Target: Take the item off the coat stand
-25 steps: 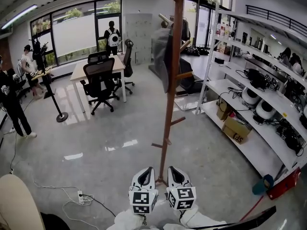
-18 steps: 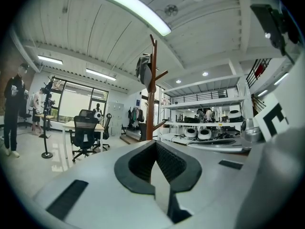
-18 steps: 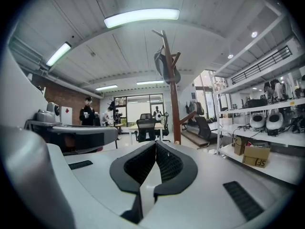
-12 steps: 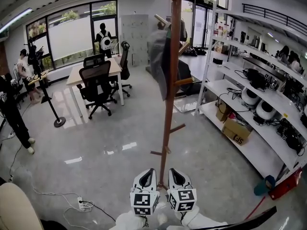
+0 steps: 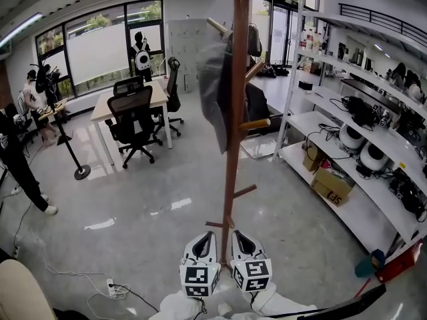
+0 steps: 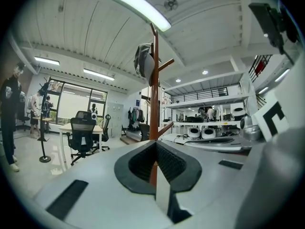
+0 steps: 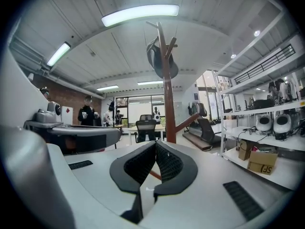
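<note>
A tall brown wooden coat stand (image 5: 235, 145) rises just beyond my two grippers. A grey garment (image 5: 212, 85) hangs from a peg near its top, on the left side of the pole. My left gripper (image 5: 206, 236) and right gripper (image 5: 239, 235) are held low, side by side, near the foot of the stand, far below the garment. In the left gripper view the jaws (image 6: 156, 145) are shut with nothing in them, and the garment (image 6: 144, 63) hangs high above on the pole (image 6: 154, 104). The right gripper (image 7: 156, 145) is also shut and empty, below the garment (image 7: 160, 61).
White shelving (image 5: 347, 145) with a cardboard box (image 5: 331, 185) and round devices runs along the right. A desk (image 5: 130, 102) with black office chairs (image 5: 133, 122) stands at the back left. People stand at the left and by the window. A power strip and cable (image 5: 113, 287) lie on the floor.
The head view has drifted slightly, so the stand looks a little nearer and taller. Both grippers stay shut in the same place. The person at the far left has shifted.
</note>
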### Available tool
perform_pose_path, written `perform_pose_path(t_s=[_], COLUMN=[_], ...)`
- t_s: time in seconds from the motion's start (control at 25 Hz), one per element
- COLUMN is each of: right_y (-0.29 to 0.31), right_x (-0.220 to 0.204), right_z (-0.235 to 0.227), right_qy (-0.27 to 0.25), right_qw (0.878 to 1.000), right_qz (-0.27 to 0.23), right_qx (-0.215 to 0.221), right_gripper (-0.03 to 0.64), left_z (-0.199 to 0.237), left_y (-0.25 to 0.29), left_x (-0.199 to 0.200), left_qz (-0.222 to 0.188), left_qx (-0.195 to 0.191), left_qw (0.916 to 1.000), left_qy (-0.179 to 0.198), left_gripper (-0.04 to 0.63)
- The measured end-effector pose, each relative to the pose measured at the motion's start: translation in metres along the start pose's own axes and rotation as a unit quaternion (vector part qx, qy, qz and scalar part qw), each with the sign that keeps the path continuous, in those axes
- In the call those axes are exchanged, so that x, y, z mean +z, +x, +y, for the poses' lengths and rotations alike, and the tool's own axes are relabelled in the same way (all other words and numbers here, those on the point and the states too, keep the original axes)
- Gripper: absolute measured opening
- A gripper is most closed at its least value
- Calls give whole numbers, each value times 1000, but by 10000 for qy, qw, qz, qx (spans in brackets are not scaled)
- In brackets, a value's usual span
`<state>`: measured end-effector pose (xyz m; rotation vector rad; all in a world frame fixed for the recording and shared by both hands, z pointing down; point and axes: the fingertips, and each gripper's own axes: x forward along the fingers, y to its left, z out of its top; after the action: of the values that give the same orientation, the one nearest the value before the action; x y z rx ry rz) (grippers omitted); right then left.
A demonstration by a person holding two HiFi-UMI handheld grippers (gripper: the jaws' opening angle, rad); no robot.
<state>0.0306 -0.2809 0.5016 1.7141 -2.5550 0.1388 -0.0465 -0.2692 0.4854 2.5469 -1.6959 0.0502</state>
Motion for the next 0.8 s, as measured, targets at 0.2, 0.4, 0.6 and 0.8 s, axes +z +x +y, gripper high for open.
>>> perform_pose_path(t_s=[0.2, 0.4, 0.6, 0.8], right_y=[19, 38, 50, 56], right_x=[3, 10, 7, 9], right_z=[-18, -18, -24, -34], right_qy=[0, -95, -41, 41], right_qw=[10000, 9996, 9995, 9998], right_qz=[-12, -110, -54, -52], right_qx=[77, 250, 312, 196], right_gripper=[9, 9, 9, 9], left_z=[1, 1, 3, 11], left_y=[28, 48, 59, 67], left_x=[-1, 7, 19, 43], left_qz=[20, -93, -223, -429], left_qx=[88, 122, 181, 260], left_qw=[9999, 9999, 9995, 9987], left_qy=[-77, -4, 108, 127], left_gripper=[0, 0, 0, 0])
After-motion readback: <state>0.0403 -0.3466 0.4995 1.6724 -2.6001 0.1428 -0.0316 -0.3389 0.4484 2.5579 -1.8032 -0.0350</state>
